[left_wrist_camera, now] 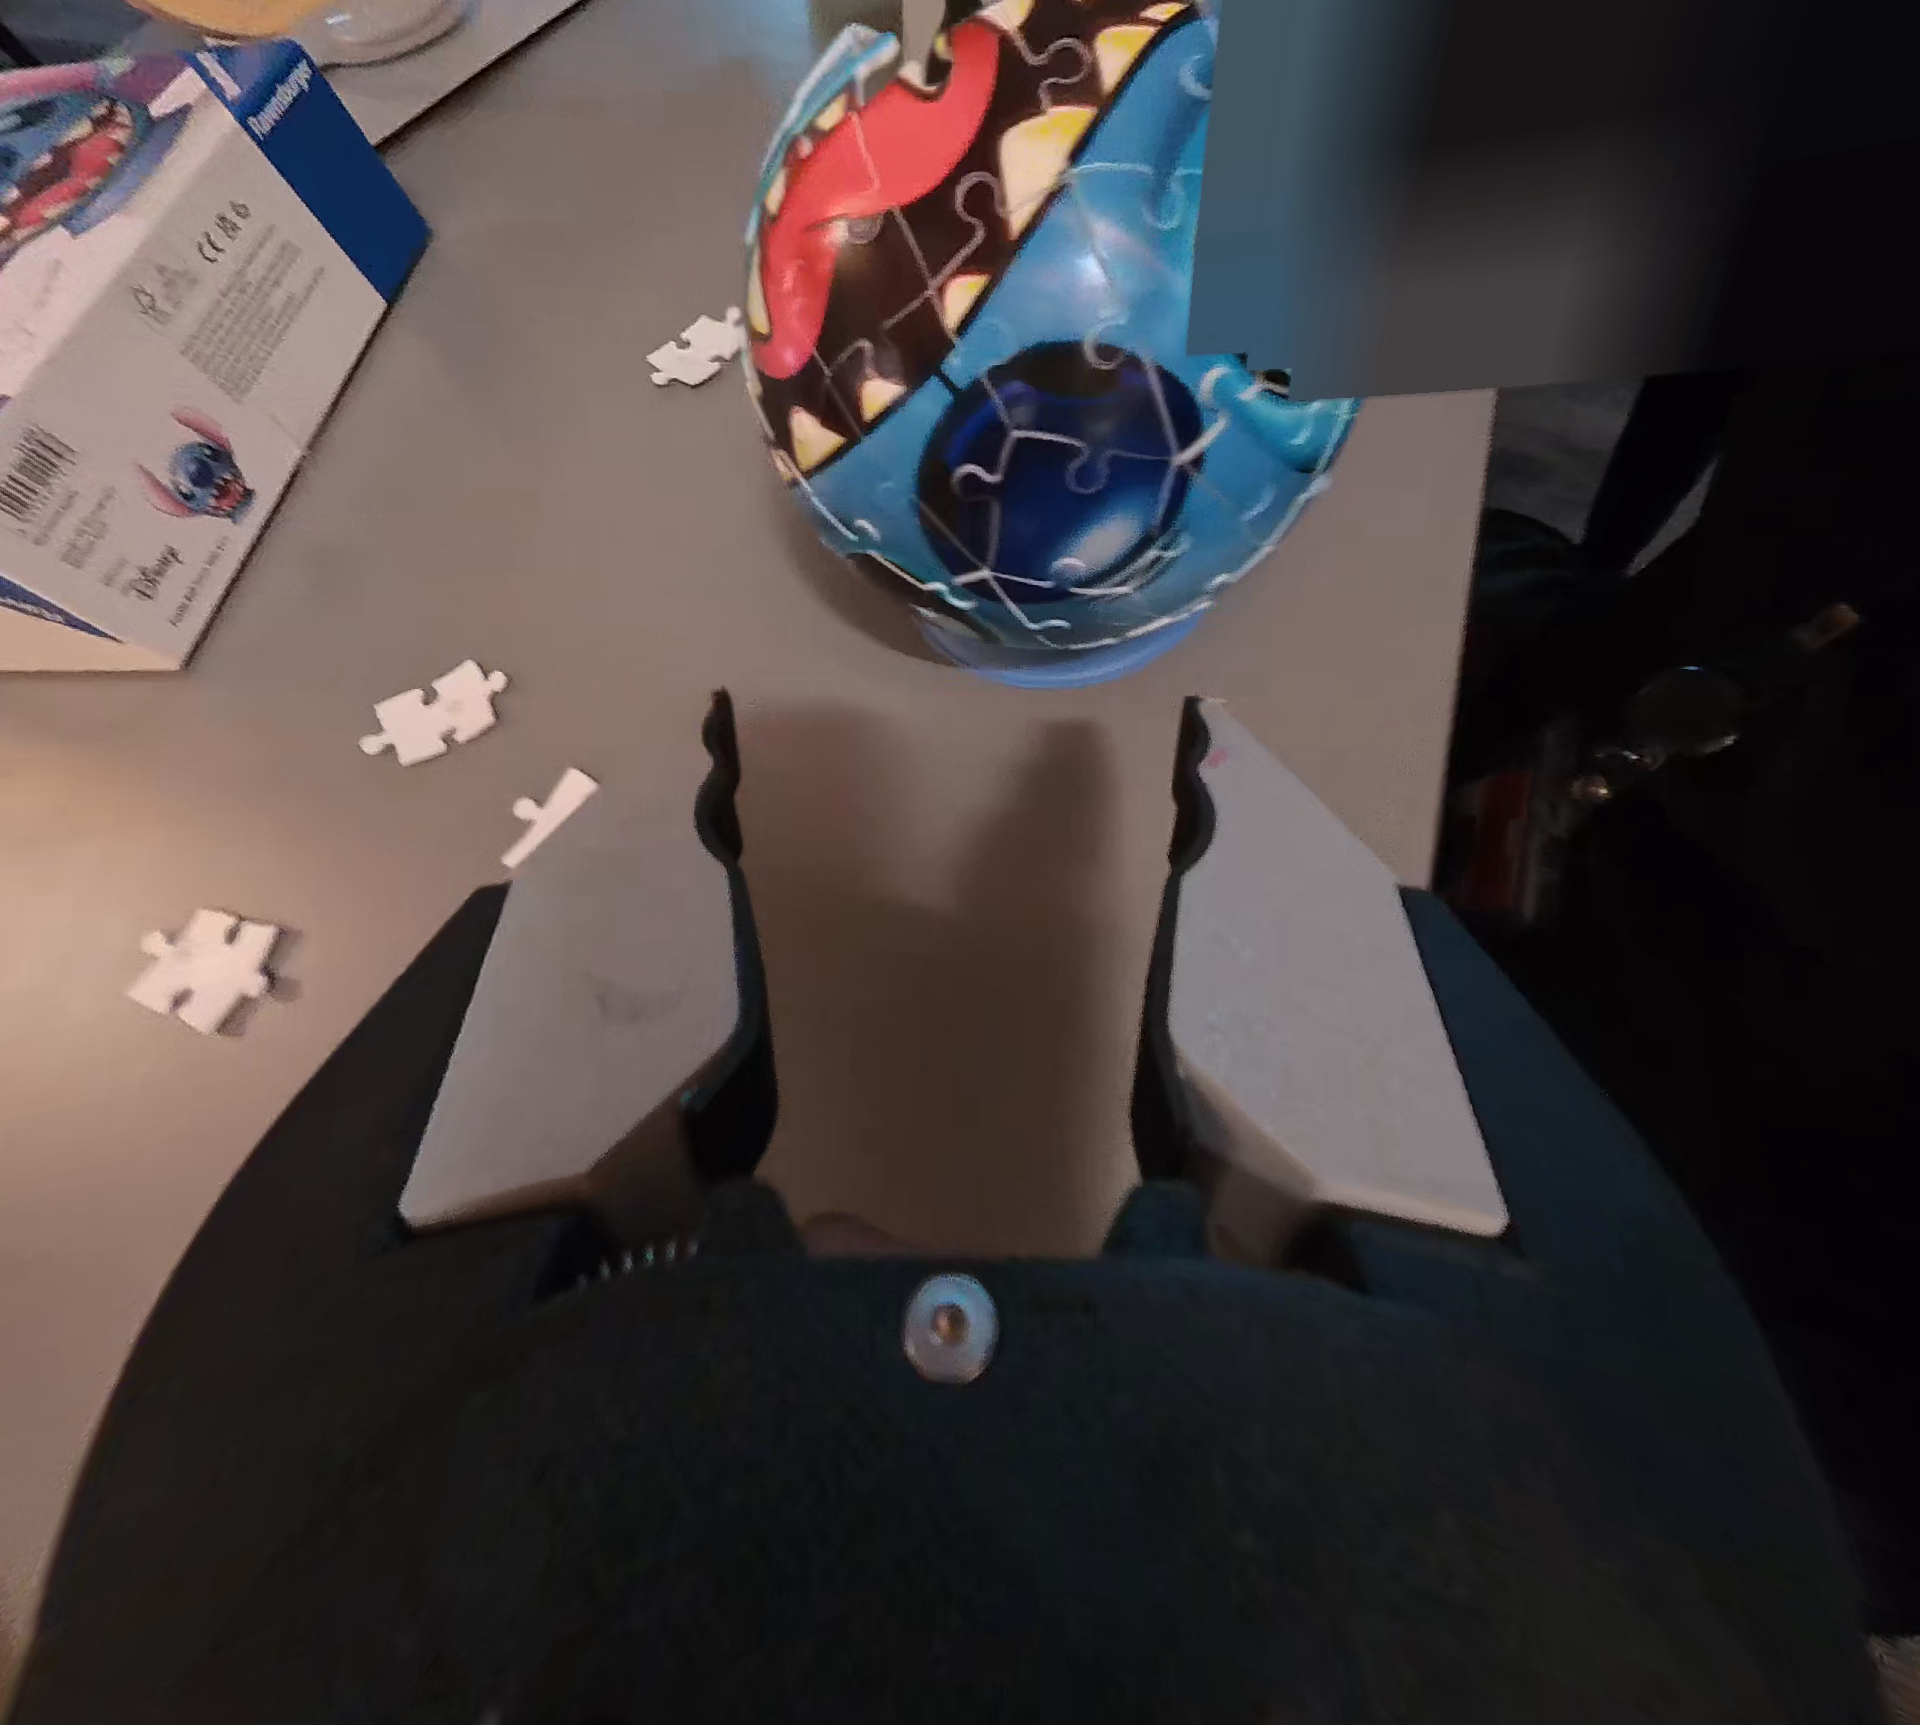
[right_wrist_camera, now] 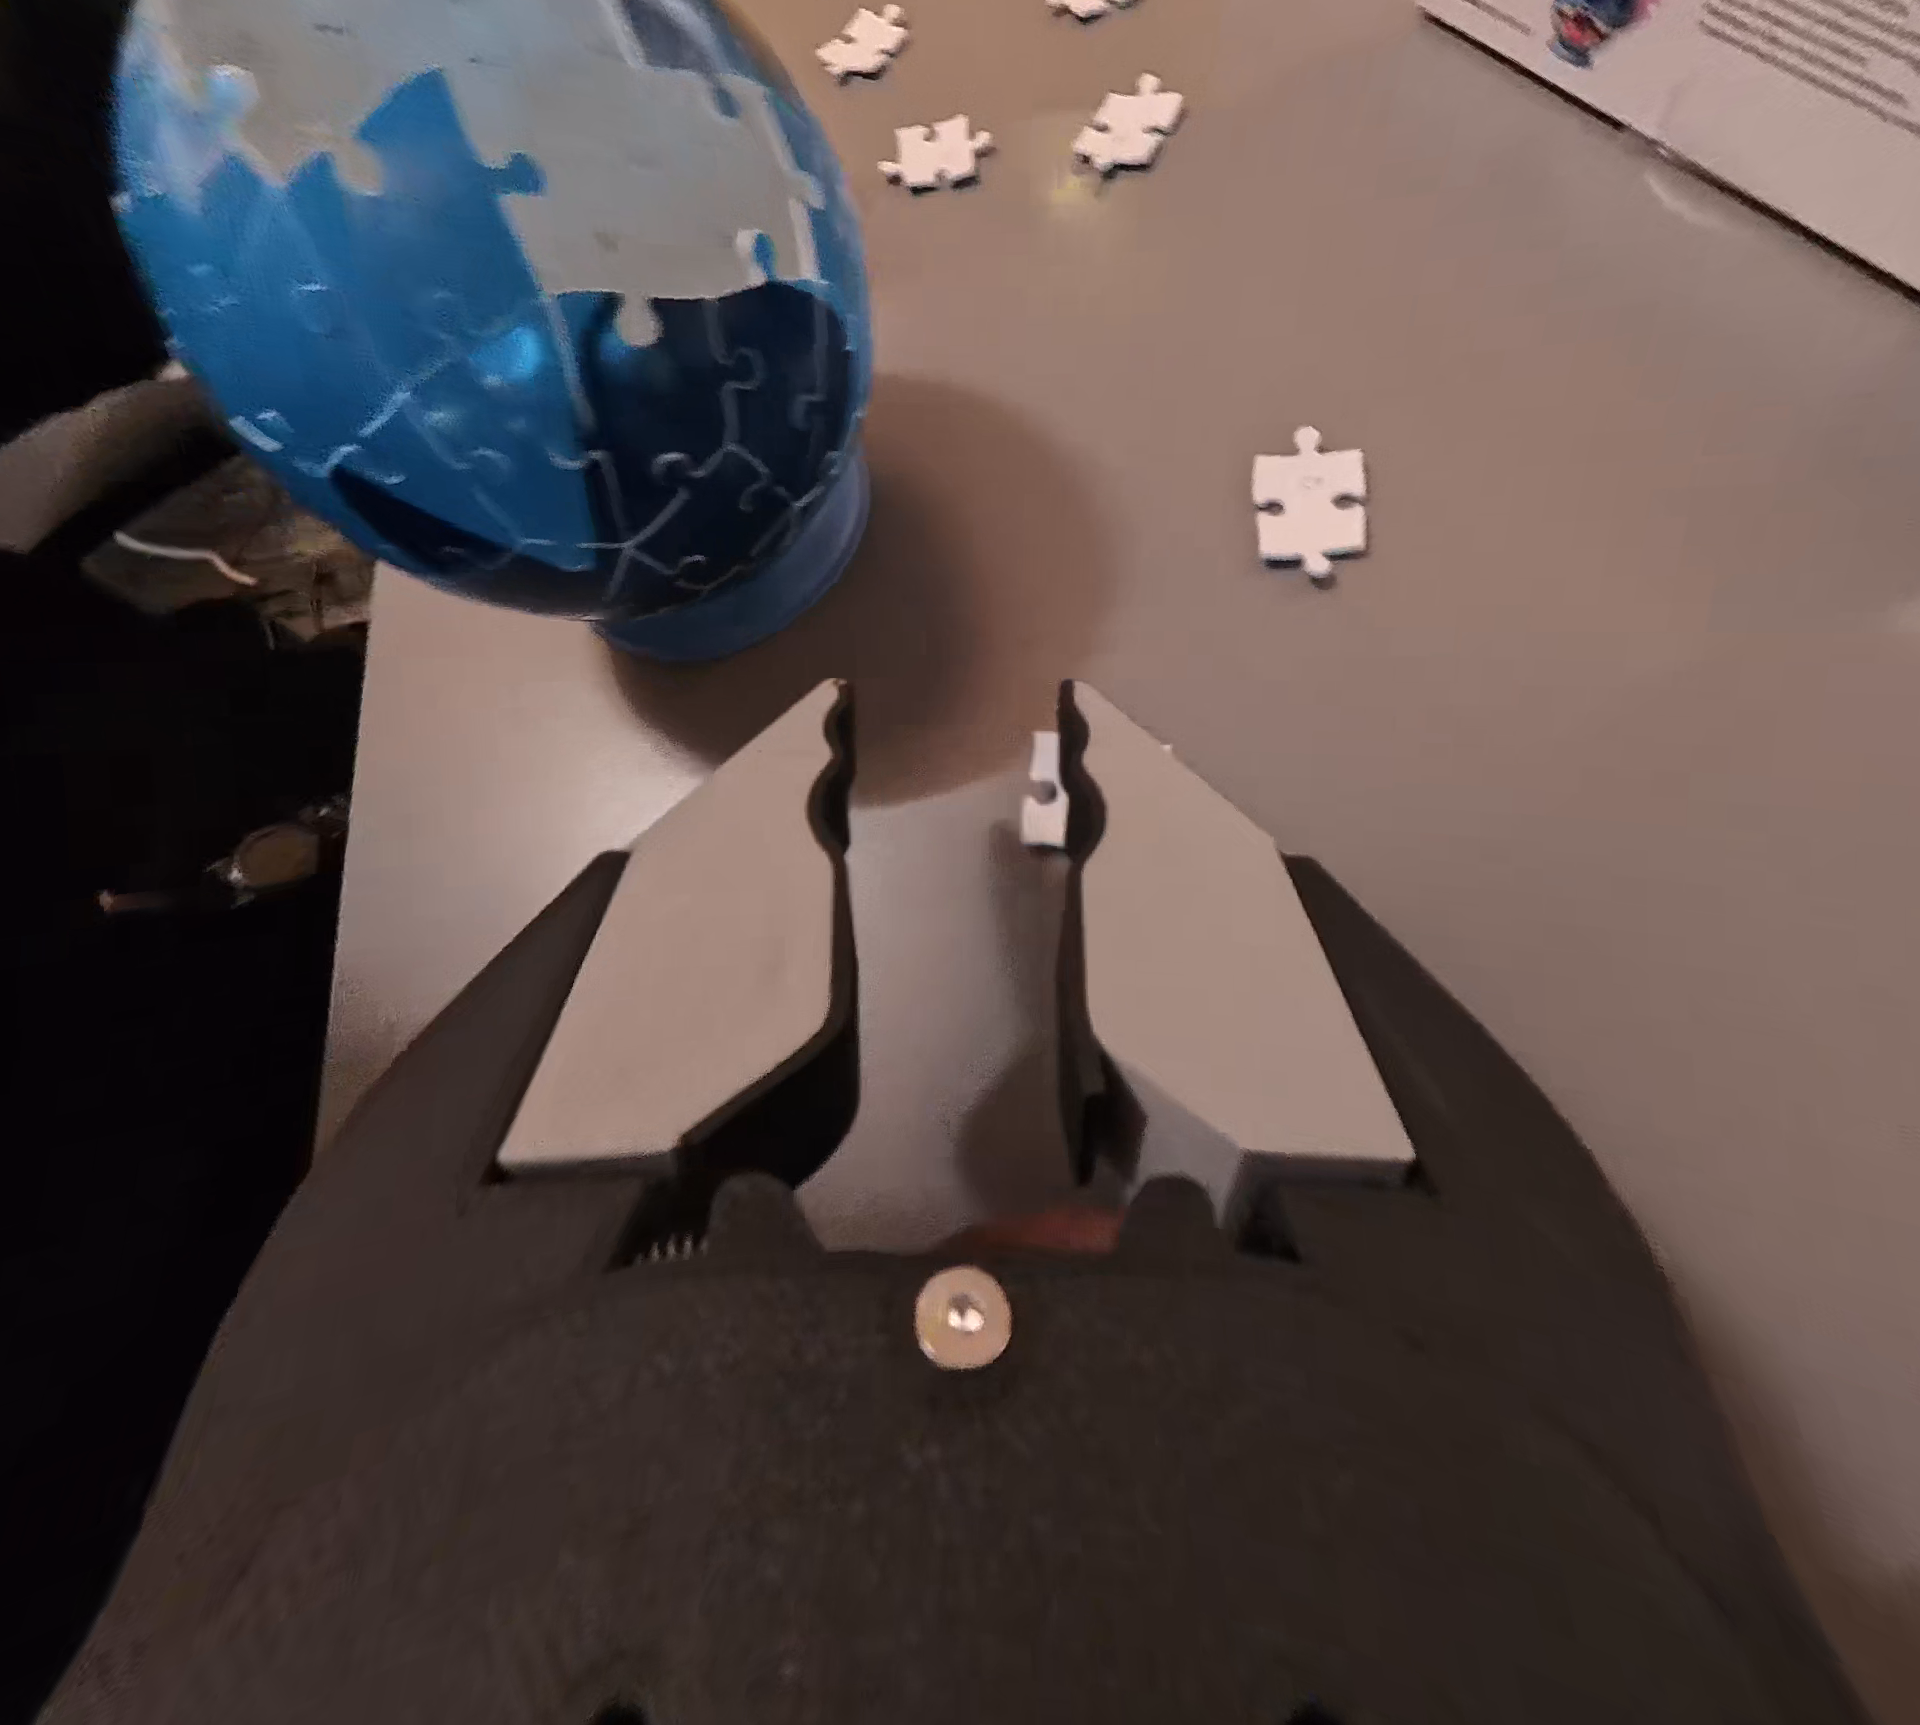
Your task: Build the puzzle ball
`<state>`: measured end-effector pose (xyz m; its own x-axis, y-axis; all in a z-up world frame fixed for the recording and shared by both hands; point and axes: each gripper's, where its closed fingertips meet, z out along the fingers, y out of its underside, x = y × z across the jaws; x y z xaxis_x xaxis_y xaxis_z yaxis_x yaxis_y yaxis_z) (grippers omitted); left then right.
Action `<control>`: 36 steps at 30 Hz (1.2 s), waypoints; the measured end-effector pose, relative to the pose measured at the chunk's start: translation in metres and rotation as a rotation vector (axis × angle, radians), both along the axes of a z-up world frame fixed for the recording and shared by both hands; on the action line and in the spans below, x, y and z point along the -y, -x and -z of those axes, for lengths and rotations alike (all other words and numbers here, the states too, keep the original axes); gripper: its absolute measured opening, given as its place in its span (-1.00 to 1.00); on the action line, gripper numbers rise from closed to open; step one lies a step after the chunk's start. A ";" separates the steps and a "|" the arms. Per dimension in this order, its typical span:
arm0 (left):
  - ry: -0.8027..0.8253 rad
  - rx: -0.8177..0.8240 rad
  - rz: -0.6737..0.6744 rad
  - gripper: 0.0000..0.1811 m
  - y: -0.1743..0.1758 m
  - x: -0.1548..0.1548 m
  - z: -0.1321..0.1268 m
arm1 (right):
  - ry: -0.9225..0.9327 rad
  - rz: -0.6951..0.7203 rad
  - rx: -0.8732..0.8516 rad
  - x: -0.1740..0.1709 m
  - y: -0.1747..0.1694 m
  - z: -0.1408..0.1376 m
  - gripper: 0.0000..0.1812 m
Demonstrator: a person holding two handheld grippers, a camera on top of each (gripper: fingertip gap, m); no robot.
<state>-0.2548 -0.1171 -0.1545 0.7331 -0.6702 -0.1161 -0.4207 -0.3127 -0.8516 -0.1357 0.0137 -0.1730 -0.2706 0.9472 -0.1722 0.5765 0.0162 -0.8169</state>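
Left hand-held gripper (left_wrist_camera: 954, 719): jaws spread wide, holding nothing, low over the grey table (left_wrist_camera: 582, 470).
Right hand-held gripper (right_wrist_camera: 951, 704): jaws narrow but apart; a white piece (right_wrist_camera: 1041, 792) sits against the inner face of its right finger, not clamped.
Puzzle ball (left_wrist_camera: 997, 325): at 12 o'clock from the left gripper, on a blue stand (right_wrist_camera: 748, 595), top unfinished.
Loose pieces (right_wrist_camera: 1309, 503): white side up, scattered at 1 o'clock from the right gripper.
Box (left_wrist_camera: 156, 387): at 10 o'clock in the left wrist view.
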 end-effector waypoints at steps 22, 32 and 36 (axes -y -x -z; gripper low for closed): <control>-0.117 -0.238 0.266 0.02 -0.031 -0.028 0.016 | -0.459 -0.141 -0.267 0.075 0.035 -0.006 0.33; -0.106 -0.261 0.206 0.08 -0.033 -0.023 0.022 | -0.378 -0.159 -0.241 0.077 0.034 -0.005 0.18; -0.095 -0.236 0.205 0.09 -0.034 -0.021 0.021 | -0.379 -0.169 -0.246 0.078 0.033 -0.005 0.15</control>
<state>-0.2204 -0.0960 -0.1758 0.5290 -0.7792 -0.3362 -0.6563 -0.1245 -0.7441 -0.1692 -0.0643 -0.1682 -0.4157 0.8699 0.2653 0.3309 0.4163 -0.8469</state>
